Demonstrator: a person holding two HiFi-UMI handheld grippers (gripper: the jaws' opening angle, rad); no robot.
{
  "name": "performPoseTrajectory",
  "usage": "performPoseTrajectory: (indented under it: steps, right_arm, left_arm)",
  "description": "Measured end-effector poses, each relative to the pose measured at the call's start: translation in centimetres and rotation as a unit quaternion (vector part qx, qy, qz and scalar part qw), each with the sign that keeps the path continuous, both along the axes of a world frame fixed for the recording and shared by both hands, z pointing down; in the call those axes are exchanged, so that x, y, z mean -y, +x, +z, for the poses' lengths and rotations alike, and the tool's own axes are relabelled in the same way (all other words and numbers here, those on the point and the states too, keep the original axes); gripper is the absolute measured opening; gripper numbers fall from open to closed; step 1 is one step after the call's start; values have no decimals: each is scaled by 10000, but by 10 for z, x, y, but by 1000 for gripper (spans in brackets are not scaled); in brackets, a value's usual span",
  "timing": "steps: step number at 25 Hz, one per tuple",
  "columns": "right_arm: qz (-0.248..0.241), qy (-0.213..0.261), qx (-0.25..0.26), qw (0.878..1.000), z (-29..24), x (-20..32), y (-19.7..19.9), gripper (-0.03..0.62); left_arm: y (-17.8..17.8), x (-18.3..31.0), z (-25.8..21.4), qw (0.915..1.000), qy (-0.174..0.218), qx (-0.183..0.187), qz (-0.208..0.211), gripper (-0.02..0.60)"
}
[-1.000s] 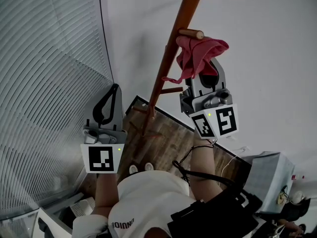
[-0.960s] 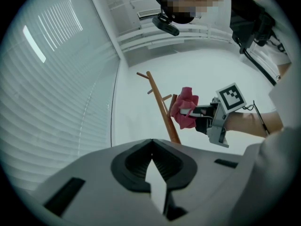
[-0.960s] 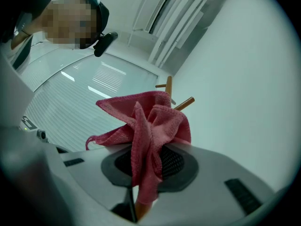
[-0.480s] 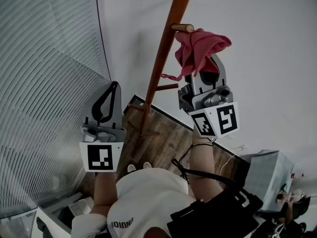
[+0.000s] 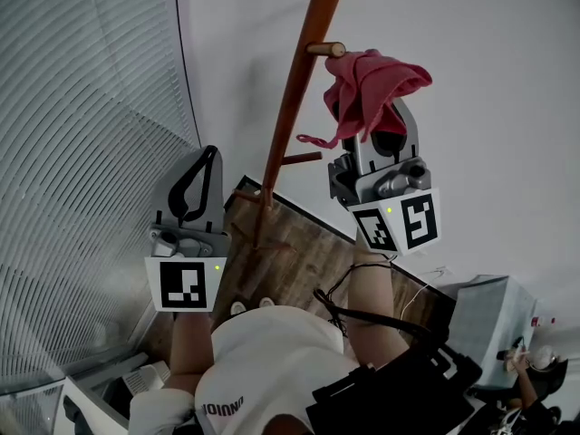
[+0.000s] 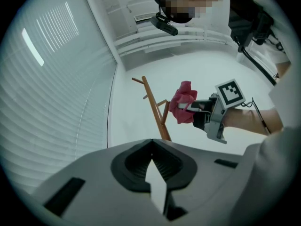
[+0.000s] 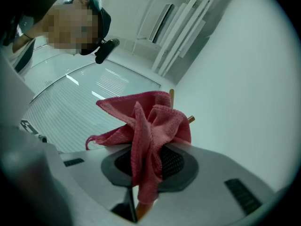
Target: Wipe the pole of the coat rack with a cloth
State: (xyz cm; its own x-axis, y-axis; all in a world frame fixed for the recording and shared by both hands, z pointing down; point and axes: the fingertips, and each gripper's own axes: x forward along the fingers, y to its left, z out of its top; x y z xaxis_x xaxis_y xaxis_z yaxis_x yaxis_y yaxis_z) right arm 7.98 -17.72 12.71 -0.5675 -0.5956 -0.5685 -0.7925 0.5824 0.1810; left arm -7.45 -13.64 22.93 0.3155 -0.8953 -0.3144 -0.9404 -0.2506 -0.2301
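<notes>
Pink cloth [image 5: 373, 84], clamped in right gripper [image 5: 388, 127], beside a peg [image 5: 324, 50] of the pole [image 5: 288, 125]; left gripper [image 5: 204, 163] closed, empty.

Cloth: a crumpled pink-red woven cloth [image 5: 372, 89] is bunching and drooping, pinched between the jaws of the right gripper [image 5: 385, 139].
Pole: a tall reddish-brown wooden coat-rack pole [image 5: 292, 116] is standing just left of the cloth, apart from it.
Peg: its short wooden peg [image 5: 324, 50] is pointing at the cloth; contact unclear.

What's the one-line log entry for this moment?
right gripper: shut on pink cloth, near a peg, off the pole | left gripper: shut, empty, lower
</notes>
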Motion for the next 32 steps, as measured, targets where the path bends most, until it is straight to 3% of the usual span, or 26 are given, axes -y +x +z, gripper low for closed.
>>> performPoseTrajectory:
  steps: [11,17,32]
  right_arm:
    - [155,10,225,9996,0,-9,22,86]
    - [381,-270,202,9987,22,-4,28,86]
    - [398,-895,265,9948,61,7,28,84]
  left_arm:
    - [10,-4,-4,9999,80,17,78,14]
    - [13,-9,-5,9999,107,25,67,14]
    - [11,-6,-2,9999,137,64,-70,14]
